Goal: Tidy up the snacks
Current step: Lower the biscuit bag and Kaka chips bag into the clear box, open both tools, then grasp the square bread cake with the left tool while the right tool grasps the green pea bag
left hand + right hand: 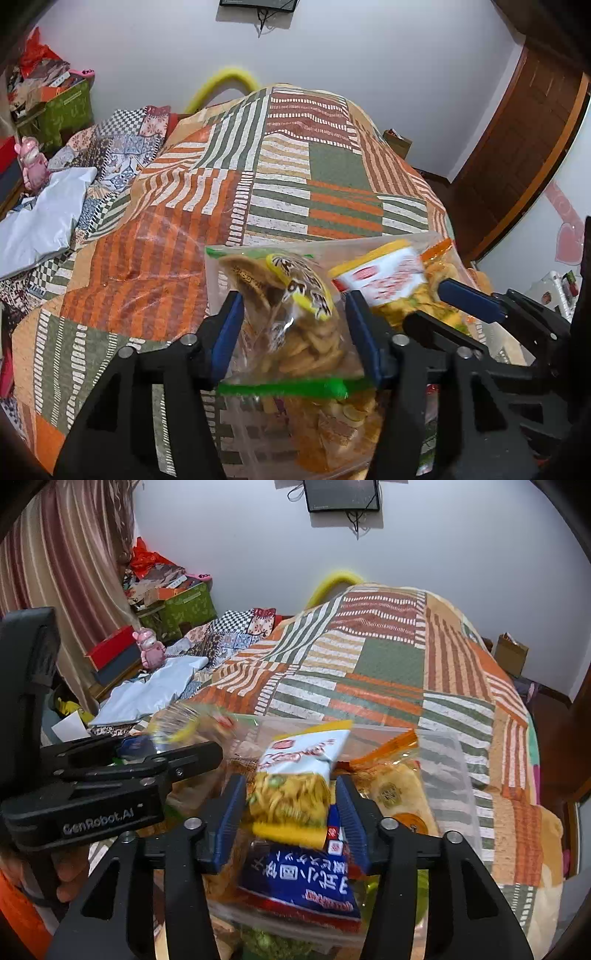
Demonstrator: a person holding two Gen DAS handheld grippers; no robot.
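Observation:
My left gripper [293, 325] is shut on a clear bag of banana chips [295, 314] with a yellow and brown label, held above a clear plastic bin [447, 775] of snacks on the bed. My right gripper [291, 808] is shut on a white and yellow noodle snack packet [299, 775] over the same bin. In the left wrist view the right gripper [469, 299] shows at the right, holding that packet [384, 280]. In the right wrist view the left gripper [147, 760] shows at the left. A blue packet [306, 882] and an orange-edged cracker bag [395, 786] lie in the bin.
The bed carries a striped patchwork quilt [288, 177]. A grey plastic mailer [40, 221] lies on its left side. A pink figurine [33, 166], a green box [62, 110] and clutter stand far left. A wooden door [517, 158] is at the right.

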